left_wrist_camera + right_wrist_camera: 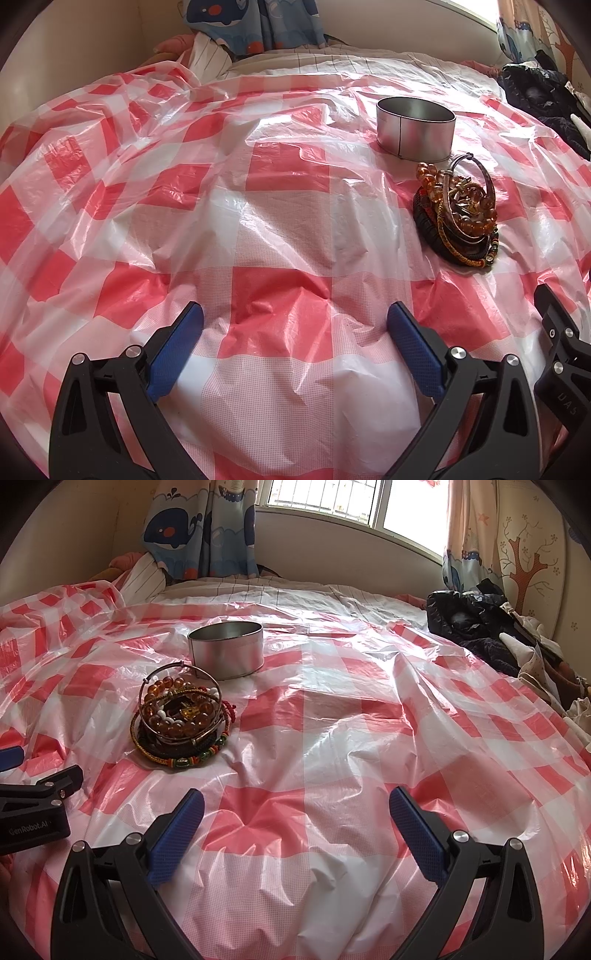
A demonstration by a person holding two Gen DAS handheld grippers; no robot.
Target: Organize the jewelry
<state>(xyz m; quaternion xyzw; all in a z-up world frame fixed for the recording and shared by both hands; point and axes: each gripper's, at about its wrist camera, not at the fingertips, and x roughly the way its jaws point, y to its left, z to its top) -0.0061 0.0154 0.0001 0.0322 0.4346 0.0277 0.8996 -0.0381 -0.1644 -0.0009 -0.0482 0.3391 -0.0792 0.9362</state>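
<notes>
One tin [226,650], one bracelet pile [181,716], perhaps six bracelets.

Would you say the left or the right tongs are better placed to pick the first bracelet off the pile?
Probably either; slightly the right. Both the left tongs and the right tongs are open and empty. The bracelet pile lies between them, beside the metal tin, and looks somewhat nearer in the right view.

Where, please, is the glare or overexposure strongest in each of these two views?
Right wrist view: the window is blown out white, and the checked plastic sheet shows bright sheen below it. Left wrist view: glare sits on the sheet at centre and beside the metal tin; both views bend and darken at the corners.
</notes>
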